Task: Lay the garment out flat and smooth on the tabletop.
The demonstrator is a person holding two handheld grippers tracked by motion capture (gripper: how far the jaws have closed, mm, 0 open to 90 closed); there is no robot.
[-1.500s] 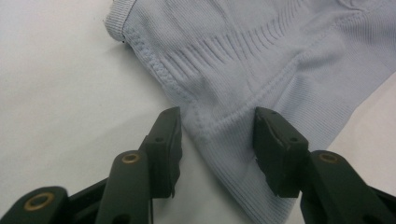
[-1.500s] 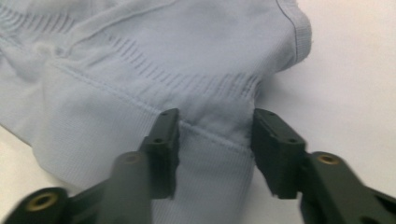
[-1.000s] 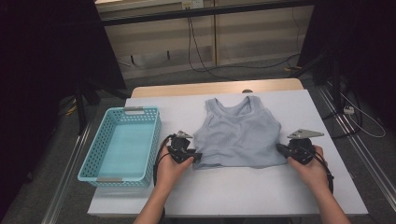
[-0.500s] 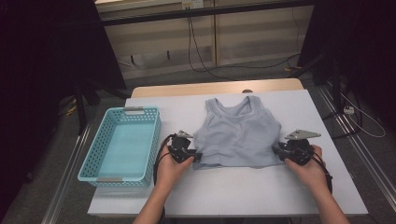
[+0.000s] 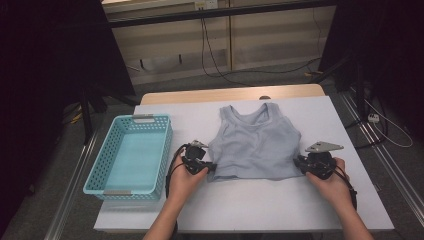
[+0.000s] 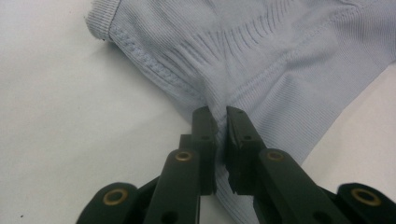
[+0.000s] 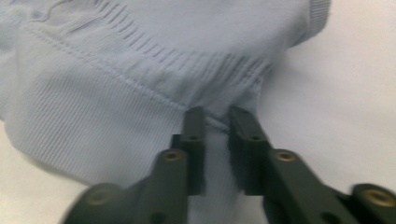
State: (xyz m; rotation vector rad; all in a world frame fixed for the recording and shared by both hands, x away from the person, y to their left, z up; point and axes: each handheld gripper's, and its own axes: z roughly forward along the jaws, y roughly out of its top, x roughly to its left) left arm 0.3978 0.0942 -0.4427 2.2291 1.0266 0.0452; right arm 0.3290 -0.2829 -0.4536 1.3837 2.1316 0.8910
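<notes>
Two handheld grippers pinch the lower side edges of a pale blue ribbed tank top (image 5: 256, 145) that lies flat, neckline away from the person, on a white table (image 5: 260, 205). The left gripper (image 5: 205, 166) sits at the garment's lower left corner, the right gripper (image 5: 302, 163) at its lower right corner, each held in one of the person's hands coming in from the near edge. In the left gripper view, the tank top (image 6: 261, 60) spreads ahead, and the two black jaws have just been closing and now stand narrow, with a fold of its side seam caught between them. The right gripper view, slightly blurred, shows the same: fabric of the tank top (image 7: 140, 70) bunches into small pleats where the jaws, also just closed inward, nip its edge. Gripping both sides at matching height seems meant to let the garment be lifted or folded evenly, without twisting. A light blue mesh basket (image 5: 131, 183) stands on the table just left of the left gripper, apart from the top, likely where the garment goes afterwards.
</notes>
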